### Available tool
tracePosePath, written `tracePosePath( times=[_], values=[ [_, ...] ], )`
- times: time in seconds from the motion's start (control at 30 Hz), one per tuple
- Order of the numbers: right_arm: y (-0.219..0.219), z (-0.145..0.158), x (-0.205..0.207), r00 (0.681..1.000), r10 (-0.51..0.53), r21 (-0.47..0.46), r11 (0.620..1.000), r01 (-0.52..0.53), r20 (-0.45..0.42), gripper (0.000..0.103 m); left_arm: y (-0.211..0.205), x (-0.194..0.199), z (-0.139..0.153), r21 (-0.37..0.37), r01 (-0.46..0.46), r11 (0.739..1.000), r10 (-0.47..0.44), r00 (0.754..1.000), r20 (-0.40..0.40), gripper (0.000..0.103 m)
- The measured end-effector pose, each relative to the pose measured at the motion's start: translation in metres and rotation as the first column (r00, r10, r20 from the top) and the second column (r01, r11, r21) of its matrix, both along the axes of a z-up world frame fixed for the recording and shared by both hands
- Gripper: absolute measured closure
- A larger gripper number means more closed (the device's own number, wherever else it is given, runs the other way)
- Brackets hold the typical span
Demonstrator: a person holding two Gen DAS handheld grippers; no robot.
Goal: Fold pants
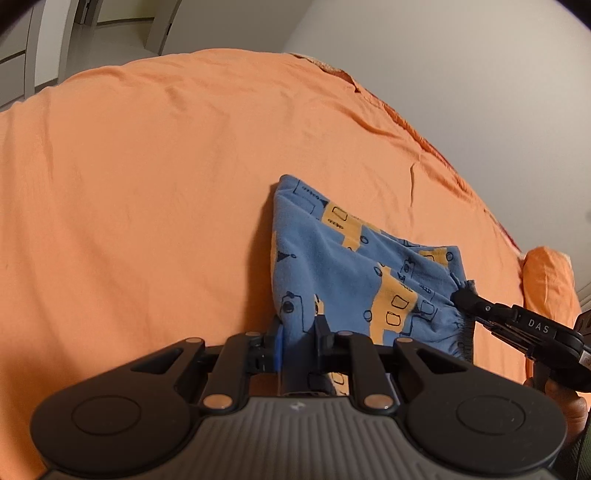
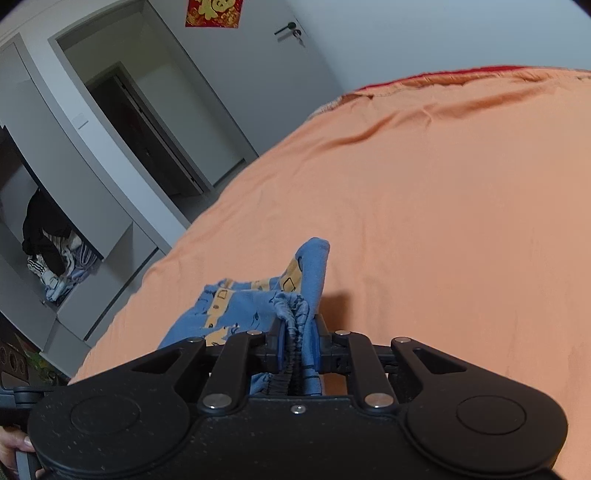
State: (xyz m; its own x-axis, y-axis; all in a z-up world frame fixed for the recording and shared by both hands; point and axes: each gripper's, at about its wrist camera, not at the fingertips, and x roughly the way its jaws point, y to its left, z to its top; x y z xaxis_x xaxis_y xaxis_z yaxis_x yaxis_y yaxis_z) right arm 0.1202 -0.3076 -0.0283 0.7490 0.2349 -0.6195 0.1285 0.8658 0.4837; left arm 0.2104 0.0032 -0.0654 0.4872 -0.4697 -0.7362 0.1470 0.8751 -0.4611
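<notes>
A home bedroom: a bed under an orange sheet (image 2: 443, 203), an open wardrobe of clothes (image 2: 51, 254), a door (image 2: 258, 55).

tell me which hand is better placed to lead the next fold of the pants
Neither clearly. The left gripper and the right gripper each pinch a side of the pants; they should probably move together.

Bedroom setup here: big bed (image 2: 443, 206) with a wrinkly orange sheet, plain white walls (image 1: 461, 66), a grey door (image 2: 258, 55) with a red decoration (image 2: 214, 13), and an open wardrobe (image 2: 55, 221) stuffed with clothes.
</notes>
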Motion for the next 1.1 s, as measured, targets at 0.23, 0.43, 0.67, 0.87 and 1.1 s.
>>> tracePosePath(
  times=[0.23, 0.43, 0.67, 0.87, 1.1],
  values=[
    [-0.003, -0.014, -0.041, 1.000, -0.031, 0.054, 0.998, 0.030, 0.004, 0.088, -0.015, -0.024, 0.006, 0.077, 0.011, 0.997, -0.015, 0.999, 0.052, 0.086],
    [0.004, -0.011, -0.046, 0.999, -0.007, -0.019, 1.000, 0.008, 0.052, 0.088, -0.027, -0.026, 0.007, 0.110, 0.014, 0.994, -0.026, 0.994, 0.110, 0.086],
    [0.008, -0.002, -0.042, 0.993, -0.019, -0.027, 0.999, 0.022, 0.113, 0.088, -0.027, -0.033, 0.006, 0.065, 0.053, 0.996, -0.064, 0.982, 0.179, 0.086],
    [0.011, 0.013, -0.039, 0.980, -0.034, -0.060, 0.997, 0.046, 0.195, 0.088, -0.040, -0.023, 0.007, 0.043, 0.064, 0.997, -0.073, 0.971, 0.228, 0.086],
    [-0.012, 0.025, 0.015, 0.960, -0.005, -0.133, 0.990, 0.044, 0.280, 0.088, -0.072, 0.029, 0.035, 0.097, 0.041, 0.994, -0.072, 0.939, 0.335, 0.086]
  ],
)
